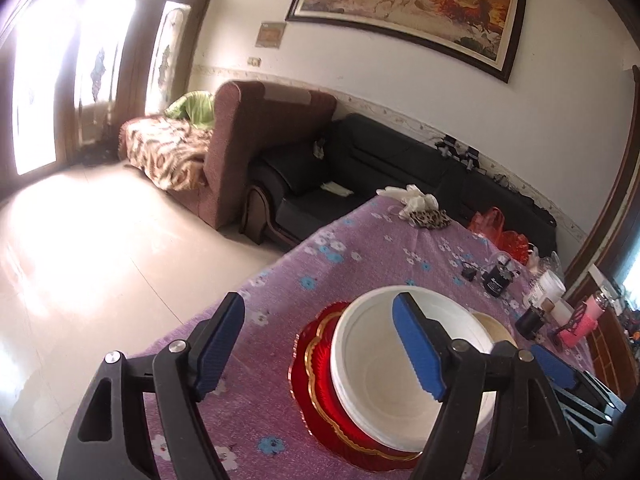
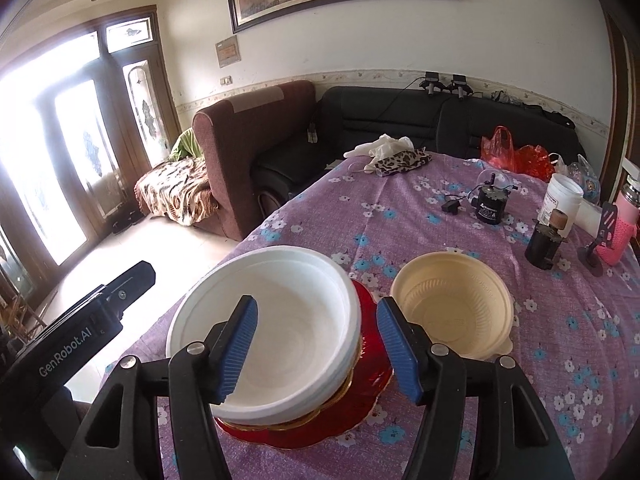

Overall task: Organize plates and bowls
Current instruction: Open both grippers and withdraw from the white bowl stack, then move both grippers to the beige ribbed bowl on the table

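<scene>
A white foam bowl (image 1: 372, 368) (image 2: 296, 308) sits on a red plate with a gold rim (image 1: 316, 360) (image 2: 368, 376) near the left edge of a table with a purple flowered cloth (image 1: 360, 248). A cream plastic bowl (image 2: 452, 312) (image 1: 496, 328) stands just right of them. My left gripper (image 1: 318, 300) is open above the white bowl's left side, one finger over its inside and the other over the cloth. My right gripper (image 2: 316, 302) is open too, with the bowl's right rim between its fingers and no pad pressing on it.
Further back on the table stand a black jar (image 2: 490, 208), a white jar (image 2: 560, 200), a dark cylinder (image 2: 544, 244), a pink bottle (image 2: 624, 232), a leopard-print cloth (image 2: 400, 162) and a red bag (image 2: 512, 152). Sofas (image 2: 360, 120) and bare floor lie beyond the left edge.
</scene>
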Available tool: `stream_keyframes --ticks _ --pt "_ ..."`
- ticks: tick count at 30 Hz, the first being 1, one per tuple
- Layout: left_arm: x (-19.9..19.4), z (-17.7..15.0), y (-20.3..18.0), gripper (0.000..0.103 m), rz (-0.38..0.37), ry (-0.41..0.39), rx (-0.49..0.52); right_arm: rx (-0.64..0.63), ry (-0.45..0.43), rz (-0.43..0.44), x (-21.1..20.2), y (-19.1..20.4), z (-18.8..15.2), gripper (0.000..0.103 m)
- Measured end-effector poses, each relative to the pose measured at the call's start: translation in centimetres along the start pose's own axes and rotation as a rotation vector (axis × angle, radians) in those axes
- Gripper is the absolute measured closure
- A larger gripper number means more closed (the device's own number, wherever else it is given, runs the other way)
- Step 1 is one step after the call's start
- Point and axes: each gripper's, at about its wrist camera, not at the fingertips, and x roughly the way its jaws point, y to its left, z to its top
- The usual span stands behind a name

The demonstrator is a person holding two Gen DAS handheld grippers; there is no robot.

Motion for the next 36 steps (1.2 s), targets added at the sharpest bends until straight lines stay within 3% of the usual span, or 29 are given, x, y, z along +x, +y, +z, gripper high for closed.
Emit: stream_keyframes --ticks 3,7,18,25,29,36 --pt "-2.2 0.3 -0.2 0.026 0.025 -0.084 0.004 0.022 -0.019 -0.005 -1.0 -1.2 -0.1 0.036" --pt "-4.4 0.5 -0.8 0.017 0.01 -0.156 -0.002 0.074 -0.046 -0.029 -2.6 -3.8 -0.4 0.034" --pt "-6.4 -0.4 -4.0 0.006 -0.035 -0.221 0.05 0.228 -0.022 -0.159 -4.8 -14.0 -2.7 0.031" --pt "-5.2 -1.6 -8.1 0.006 -0.118 -0.151 0.137 0.402 0.048 -0.146 -4.0 -20.4 -5.2 0.031" --pt "-4.2 -2.3 -11.1 0.006 -0.209 -0.077 0.212 0.437 0.064 -0.142 -3.3 -22.0 -5.9 0.031" --pt "-0.4 -2.2 -14.8 0.006 -0.369 0.153 0.22 0.451 0.065 -0.132 -2.7 -23.7 -6.0 0.031"
